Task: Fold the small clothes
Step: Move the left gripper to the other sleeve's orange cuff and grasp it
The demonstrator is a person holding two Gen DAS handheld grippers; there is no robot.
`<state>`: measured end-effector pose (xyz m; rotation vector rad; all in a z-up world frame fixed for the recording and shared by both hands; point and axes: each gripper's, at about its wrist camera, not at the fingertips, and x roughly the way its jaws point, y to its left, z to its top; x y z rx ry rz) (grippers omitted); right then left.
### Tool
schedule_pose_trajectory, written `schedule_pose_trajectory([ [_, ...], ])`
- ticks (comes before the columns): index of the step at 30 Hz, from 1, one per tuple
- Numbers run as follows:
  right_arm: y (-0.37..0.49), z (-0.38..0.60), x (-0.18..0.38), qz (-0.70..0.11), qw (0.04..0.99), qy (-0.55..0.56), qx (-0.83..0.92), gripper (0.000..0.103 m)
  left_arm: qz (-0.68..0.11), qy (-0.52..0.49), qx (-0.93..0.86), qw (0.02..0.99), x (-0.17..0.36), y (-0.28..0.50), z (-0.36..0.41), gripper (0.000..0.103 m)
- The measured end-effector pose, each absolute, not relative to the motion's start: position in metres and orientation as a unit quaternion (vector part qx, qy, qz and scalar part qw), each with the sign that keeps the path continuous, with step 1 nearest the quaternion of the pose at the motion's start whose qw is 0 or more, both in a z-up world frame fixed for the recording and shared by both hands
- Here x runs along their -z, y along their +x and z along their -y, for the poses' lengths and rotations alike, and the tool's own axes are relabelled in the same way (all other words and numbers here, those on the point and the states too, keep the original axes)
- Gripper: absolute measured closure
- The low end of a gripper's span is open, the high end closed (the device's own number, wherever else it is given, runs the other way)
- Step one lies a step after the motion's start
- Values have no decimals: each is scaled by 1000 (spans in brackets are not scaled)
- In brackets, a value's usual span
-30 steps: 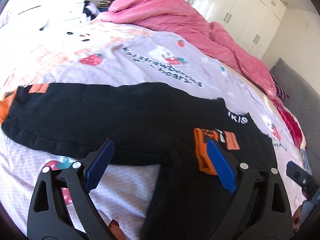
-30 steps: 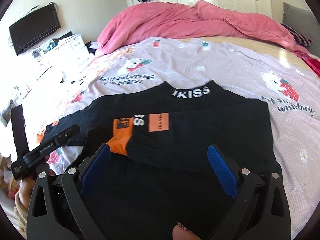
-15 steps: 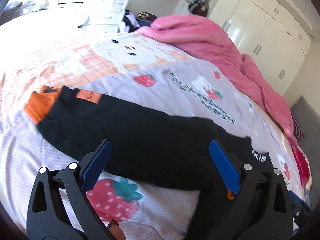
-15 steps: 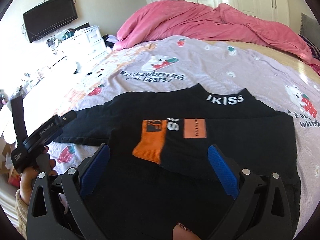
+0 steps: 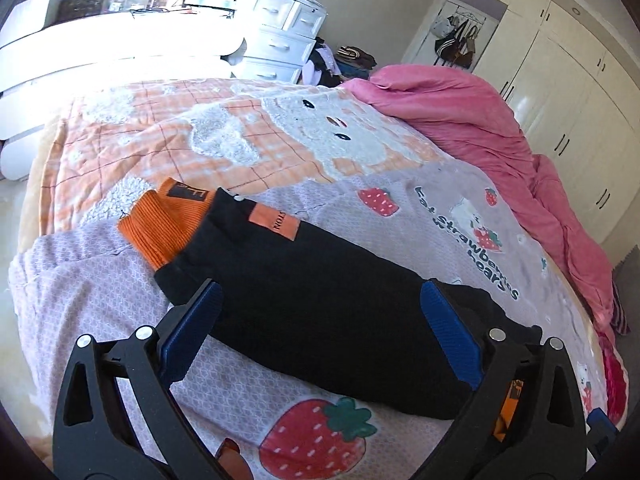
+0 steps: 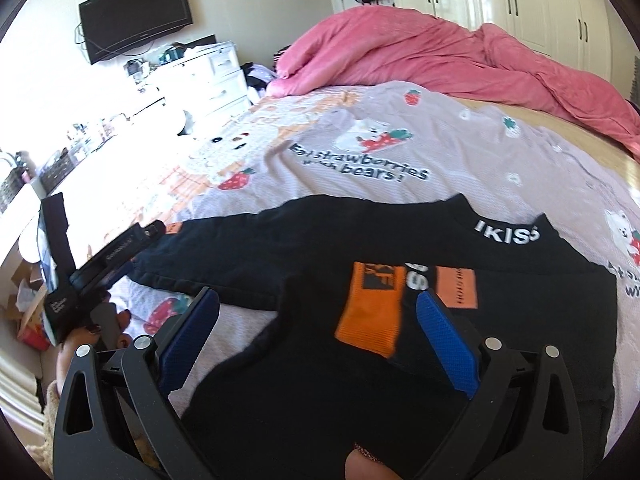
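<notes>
Since the earlier frame the left tongs (image 5: 320,332) have swung out along the stretched sleeve (image 5: 304,308) toward its orange cuff (image 5: 168,224), which now sits upper left of centre in the left view, and their jaws have just been opening, with the sleeve lying below the gap but not pinched. They are released, the blue pads wide on either side of the sleeve, probably lining up to take the cuff end and fold it inward. In the right view the black top (image 6: 400,320) lies flat on the bed (image 6: 460,152), collar lettering toward the upper right, and one sleeve is already folded across the chest so that its cuff (image 6: 370,312) rests at centre. The right tongs (image 6: 318,332) also stand released, hovering low over the body of the top with nothing gripped. Spreading the garment flat on the bedcover keeps each fold square.
</notes>
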<state>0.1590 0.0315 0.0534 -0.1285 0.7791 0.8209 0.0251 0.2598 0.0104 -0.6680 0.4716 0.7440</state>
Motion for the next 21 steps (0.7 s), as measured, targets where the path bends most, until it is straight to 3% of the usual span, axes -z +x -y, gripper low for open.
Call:
schedule_pose_trajectory([
  [21,137,-89,-49,-380,810,-87,-437,5,-222,-366,-408,807,10,-4,-302,10],
])
